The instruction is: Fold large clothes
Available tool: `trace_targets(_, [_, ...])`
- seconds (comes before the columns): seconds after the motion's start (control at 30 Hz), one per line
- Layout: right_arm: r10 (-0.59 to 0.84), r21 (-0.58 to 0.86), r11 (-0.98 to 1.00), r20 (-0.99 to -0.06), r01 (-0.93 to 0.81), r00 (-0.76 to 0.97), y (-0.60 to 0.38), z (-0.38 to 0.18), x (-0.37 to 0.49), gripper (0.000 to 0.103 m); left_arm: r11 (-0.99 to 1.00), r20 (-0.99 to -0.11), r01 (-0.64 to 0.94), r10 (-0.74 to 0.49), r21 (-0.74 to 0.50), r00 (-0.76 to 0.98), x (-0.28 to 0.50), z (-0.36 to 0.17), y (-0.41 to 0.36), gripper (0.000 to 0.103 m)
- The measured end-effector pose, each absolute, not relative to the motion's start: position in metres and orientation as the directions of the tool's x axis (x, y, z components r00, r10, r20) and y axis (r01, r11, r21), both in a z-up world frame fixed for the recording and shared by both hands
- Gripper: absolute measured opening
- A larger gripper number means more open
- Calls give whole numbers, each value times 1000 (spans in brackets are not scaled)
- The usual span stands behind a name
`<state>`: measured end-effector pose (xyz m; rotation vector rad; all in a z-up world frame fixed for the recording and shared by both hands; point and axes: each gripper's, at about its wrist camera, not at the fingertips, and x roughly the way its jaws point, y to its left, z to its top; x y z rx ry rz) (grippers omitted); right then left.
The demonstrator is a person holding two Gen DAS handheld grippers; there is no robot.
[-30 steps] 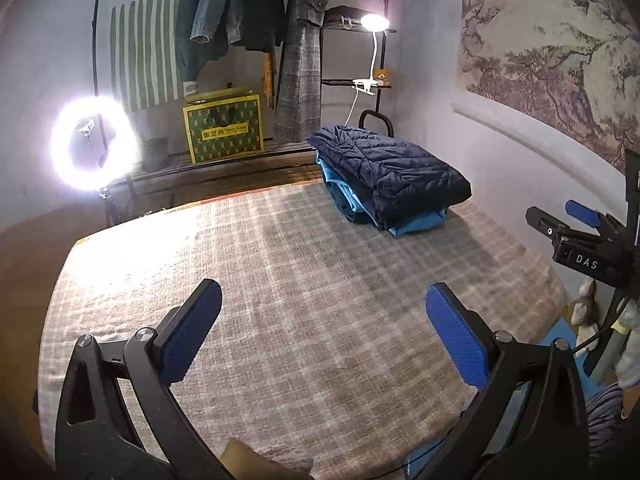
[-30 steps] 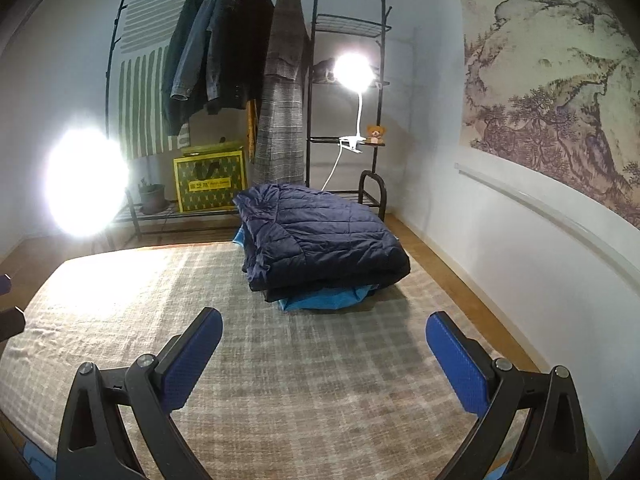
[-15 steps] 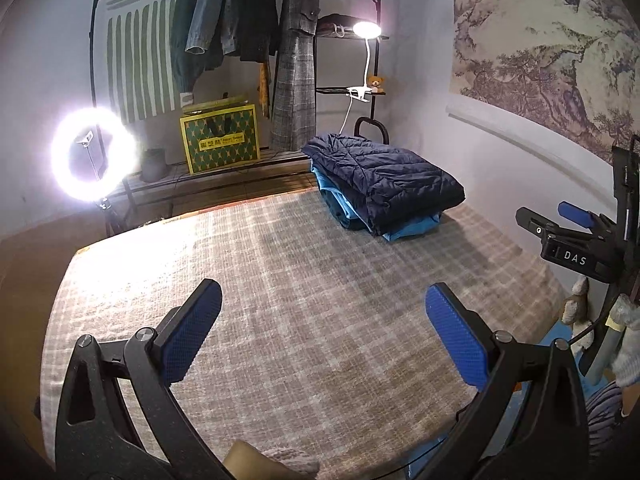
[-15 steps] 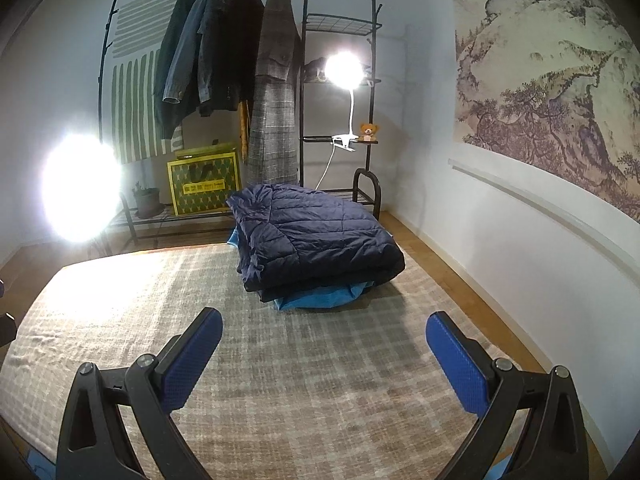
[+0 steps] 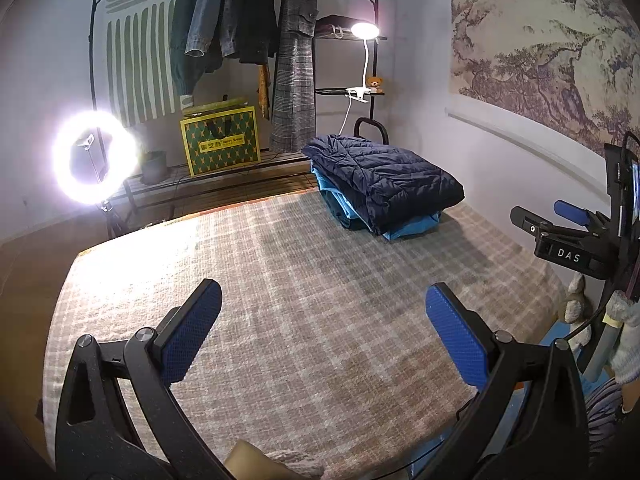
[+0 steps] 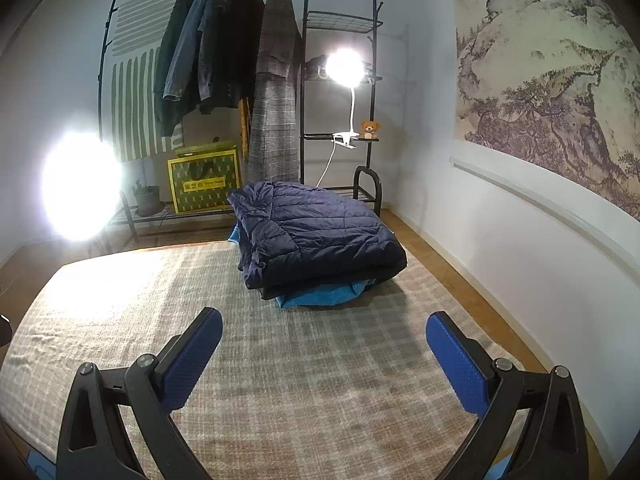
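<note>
A folded navy quilted jacket (image 5: 384, 180) (image 6: 316, 236) lies on top of a folded blue garment (image 5: 412, 226) (image 6: 320, 296) at the far right of the plaid-covered bed (image 5: 280, 280) (image 6: 280, 360). My left gripper (image 5: 322, 320) hovers open over the near part of the bed, well short of the pile, nothing between its blue pads. My right gripper (image 6: 324, 344) is open too, facing the pile from a short distance. In the left wrist view the right gripper's body (image 5: 568, 236) shows at the right edge, held by a gloved hand (image 5: 624, 344).
A black clothes rack (image 6: 240, 60) with hanging coats stands behind the bed, with a green and yellow bag (image 6: 204, 184) and a potted plant (image 6: 146, 198) on its low shelf. A ring light (image 5: 94, 158) glares at left, a clip lamp (image 6: 344, 68) at the rack. A wall runs along the right.
Both grippers have drawn back and lifted slightly, so the bed and the pile sit lower and farther in view. Both stay open. The clothes have not moved.
</note>
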<state>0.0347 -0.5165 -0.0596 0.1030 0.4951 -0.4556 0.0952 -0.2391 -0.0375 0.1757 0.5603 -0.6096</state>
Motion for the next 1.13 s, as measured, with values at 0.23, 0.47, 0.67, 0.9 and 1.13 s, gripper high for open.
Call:
trace_targets(0.23, [-399,-10,893,-480,450,781,-517,-60,34,103,809,-548,588,-495,-8,674,95,-37,-239,103])
trace_targets(0.47, [-396,-12,895,-484,446,780,-516,-60,34,103,808,-549,589,-496,-9,672,95,-37,-239,103])
trace_targets(0.67, [-389,-20,900,-489,436,781,-514,-61,37,103,809,-548,588,-494,-4,675,94,-38,-238,103])
trace_targets(0.9, [-388,-22,901,-490,433,781,-513,-62,38,103,808,-534,589,-496,4,684,91,-40,-233,103])
trace_targets(1.13, [-379,-2,901,-492,434,784,-514,-62,41,103,813,-535,582,-489,6,689,94,-38,-226,103])
